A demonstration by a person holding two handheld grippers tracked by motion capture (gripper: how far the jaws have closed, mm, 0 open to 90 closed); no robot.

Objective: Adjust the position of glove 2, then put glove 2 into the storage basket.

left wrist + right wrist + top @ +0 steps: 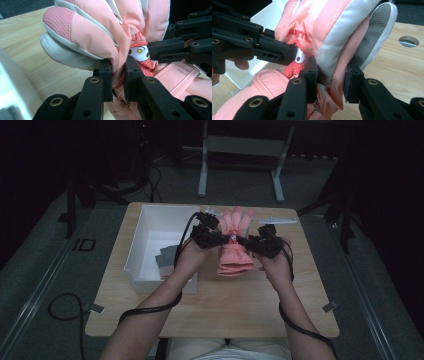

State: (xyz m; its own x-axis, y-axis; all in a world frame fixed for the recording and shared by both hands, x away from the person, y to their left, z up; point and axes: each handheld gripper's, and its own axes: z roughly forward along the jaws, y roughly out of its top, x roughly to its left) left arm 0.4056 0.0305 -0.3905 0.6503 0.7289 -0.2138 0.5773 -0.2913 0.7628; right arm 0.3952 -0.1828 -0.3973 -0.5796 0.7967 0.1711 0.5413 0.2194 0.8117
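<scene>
Both tools are on a pink glove (235, 245) held up over the middle of the wooden bench (215, 310), fingers pointing to the far side, cuff hanging toward the person. Left tool (220, 236) comes in from the left, right tool (246, 241) from the right, meeting approx at the glove's waist.

High view is too dark and small to read the grip, but the tool cams sort that out. Left tool view: left tool (118, 75) has its jaws pressed on a fold of pink fabric, w/ a little cartoon patch (140, 53) just beyond and the other tool's black arm (175, 47) reaching in from the right. Right tool view: right tool (331, 80) pinches the glove's edge where the pink and white panels meet, jaws a bit wider apart bc the fabric is thicker there. It also shows the grey grippy palm (373, 32) and a round hole in the bench (408, 41).

A white bin (155, 245) sits on the bench's left side, something grey (166, 259) lying inside. The room is dim, grey floor, metal frame legs (240, 165) at the far end.
</scene>
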